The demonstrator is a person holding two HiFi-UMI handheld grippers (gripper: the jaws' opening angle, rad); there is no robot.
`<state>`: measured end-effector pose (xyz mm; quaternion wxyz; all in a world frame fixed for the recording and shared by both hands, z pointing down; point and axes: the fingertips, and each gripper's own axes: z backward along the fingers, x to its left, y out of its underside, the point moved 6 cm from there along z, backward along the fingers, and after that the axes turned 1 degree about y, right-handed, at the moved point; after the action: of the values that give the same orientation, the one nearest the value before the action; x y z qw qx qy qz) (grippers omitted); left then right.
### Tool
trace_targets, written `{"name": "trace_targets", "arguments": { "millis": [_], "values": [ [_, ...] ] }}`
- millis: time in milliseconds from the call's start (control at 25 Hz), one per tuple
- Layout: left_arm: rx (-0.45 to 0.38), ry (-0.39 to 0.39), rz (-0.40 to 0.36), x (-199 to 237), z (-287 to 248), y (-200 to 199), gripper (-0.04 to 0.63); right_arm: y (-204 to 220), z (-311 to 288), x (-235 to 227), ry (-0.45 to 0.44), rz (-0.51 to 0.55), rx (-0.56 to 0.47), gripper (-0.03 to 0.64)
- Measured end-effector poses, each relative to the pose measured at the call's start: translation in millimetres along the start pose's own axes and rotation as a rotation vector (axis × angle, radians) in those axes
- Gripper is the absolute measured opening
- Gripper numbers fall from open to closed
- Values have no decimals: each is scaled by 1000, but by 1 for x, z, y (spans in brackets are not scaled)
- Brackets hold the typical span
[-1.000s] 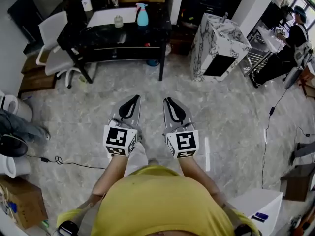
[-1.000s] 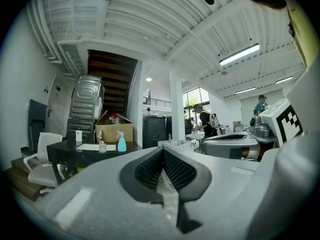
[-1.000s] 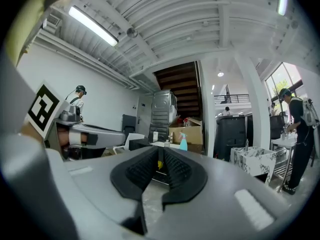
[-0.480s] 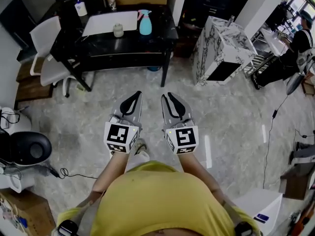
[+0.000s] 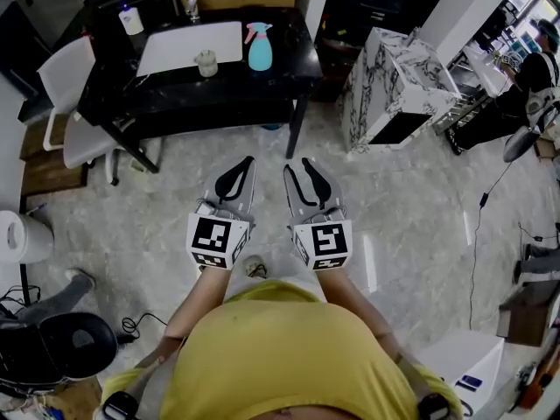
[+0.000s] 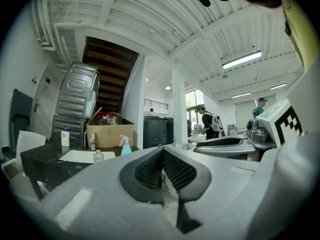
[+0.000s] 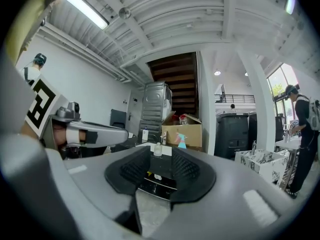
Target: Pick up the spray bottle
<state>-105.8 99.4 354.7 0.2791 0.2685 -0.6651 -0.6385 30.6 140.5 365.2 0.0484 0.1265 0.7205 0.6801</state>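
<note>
The spray bottle (image 5: pixel 259 49) is light blue with a pink trigger and stands upright on the black table (image 5: pixel 262 81), near its right end. The same bottle (image 6: pixel 125 146) shows small and far off in the left gripper view, and the bottle (image 7: pixel 181 141) is far ahead in the right gripper view too. Both grippers are held level over the floor, well short of the table. My left gripper (image 5: pixel 246 162) has its tips together and holds nothing. The jaws of my right gripper (image 5: pixel 298 165) are opening, a small gap shows, and nothing is between them.
On the table lie a white sheet (image 5: pixel 188 46), a small jar (image 5: pixel 206 62) and a white bottle (image 5: pixel 131 20). A white chair (image 5: pixel 70 73) stands at its left, a marble cabinet (image 5: pixel 385 77) at its right. A person (image 5: pixel 535 64) works far right. Cables (image 5: pixel 477 234) cross the floor.
The table and bottle have come nearer in the head view as both grippers moved toward them. The right gripper's jaws have parted slightly.
</note>
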Motion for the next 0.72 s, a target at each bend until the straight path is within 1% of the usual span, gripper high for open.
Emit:
{"name": "trace_targets", "arguments": {
  "millis": [200, 360, 560, 720],
  "values": [
    [5, -1, 18, 23, -21, 3, 5, 2, -32, -9, 7, -2, 15, 149],
    [-6, -6, 19, 42, -44, 6, 5, 6, -64, -21, -3, -3, 11, 158],
    [-12, -19, 14, 71, -91, 9, 5, 10, -120, -46, -25, 1, 3, 167],
    [-13, -44, 9, 100, -138, 6, 5, 11, -177, -75, -60, 3, 10, 176]
  ]
}}
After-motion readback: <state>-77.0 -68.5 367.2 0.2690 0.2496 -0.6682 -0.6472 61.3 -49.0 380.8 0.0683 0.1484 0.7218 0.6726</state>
